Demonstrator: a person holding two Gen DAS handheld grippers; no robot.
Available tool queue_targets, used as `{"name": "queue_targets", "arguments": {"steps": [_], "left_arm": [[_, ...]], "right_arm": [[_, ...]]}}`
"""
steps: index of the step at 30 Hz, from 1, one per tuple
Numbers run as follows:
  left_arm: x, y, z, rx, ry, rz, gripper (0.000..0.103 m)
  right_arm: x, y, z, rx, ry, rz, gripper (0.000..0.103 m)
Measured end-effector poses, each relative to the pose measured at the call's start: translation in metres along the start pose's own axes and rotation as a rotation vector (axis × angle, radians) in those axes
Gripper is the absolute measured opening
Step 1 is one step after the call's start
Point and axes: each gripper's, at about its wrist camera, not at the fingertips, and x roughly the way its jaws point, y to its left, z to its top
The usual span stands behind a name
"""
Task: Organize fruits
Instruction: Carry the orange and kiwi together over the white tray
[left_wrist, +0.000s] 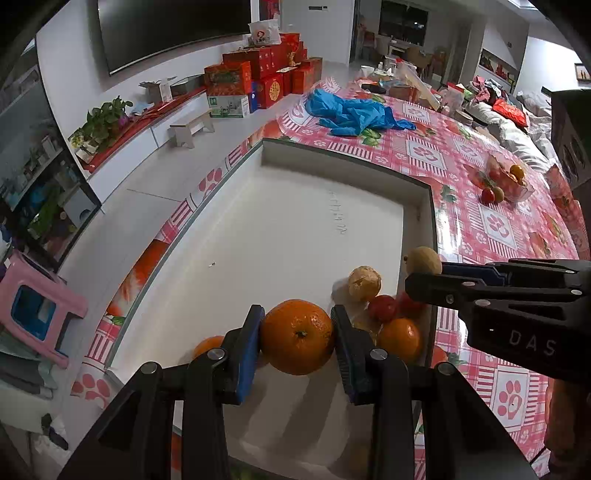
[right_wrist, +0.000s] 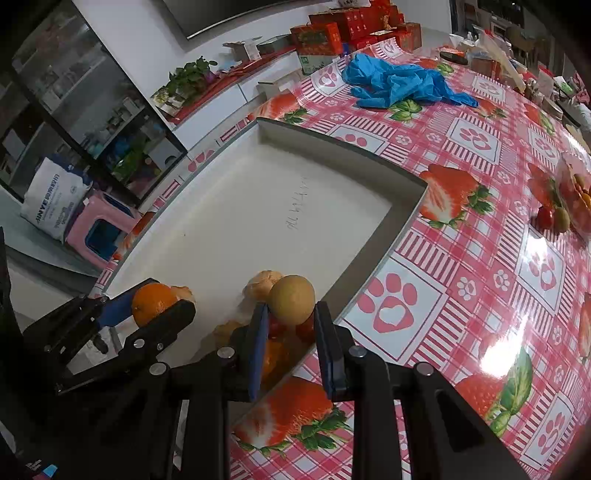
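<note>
Blue-padded fingers of the left tool (left_wrist: 297, 345) sit closest to the lens in the left wrist view, and they pinch an orange (left_wrist: 297, 336) between them, one pad pressed on each side, with the stem end turned toward the camera. In the right wrist view the right tool (right_wrist: 291, 326) grips a tan, pear-like fruit (right_wrist: 291, 299) in the same way, its pads clamped on the lower flanks of the fruit. Both tools hang over the near right corner of a shallow white tray (left_wrist: 421, 192) that lies on the table (left_wrist: 491, 229), which wears a pink checked cloth printed with paw marks and strawberries. In that corner of the tray lies a small heap of fruit: a pale, rough-skinned round fruit (left_wrist: 364, 283), two small red fruits (left_wrist: 384, 307), and a second orange (left_wrist: 399, 339) against the right wall. Another orange-coloured fruit (left_wrist: 207, 345) shows partly behind the left finger of the left tool. The rest of the tray floor is bare white with a faint line of handwriting near its middle. Toward the far edge of the table lies a crumpled heap of blue gloves (left_wrist: 354, 114). Near the right edge of the table stands a clear container of mixed fruit (left_wrist: 508, 177), with a red fruit and a greenish-brown one just beside it on the cloth.
</note>
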Motion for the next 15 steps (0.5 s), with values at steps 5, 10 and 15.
{"name": "queue_targets", "arguments": {"steps": [5,10,15], "left_arm": [[0.0048,-0.0045,-0.0011,0.012,0.010,0.007,0.038],[0.0068,-0.0052,-0.0015,0.012,0.017,0.009,0.039],[0.0074,-0.0049,-0.0013,0.012,0.017,0.009,0.038]], "right_arm": [[0.0004,-0.0006,-0.0005,-0.007,-0.002,-0.005,0.027],[0.0017,0.0010,-0.0007,-0.016,-0.002,-0.008,0.027],[0.0019,0.0052,-0.0009,-0.049,-0.006,-0.023,0.027]]}}
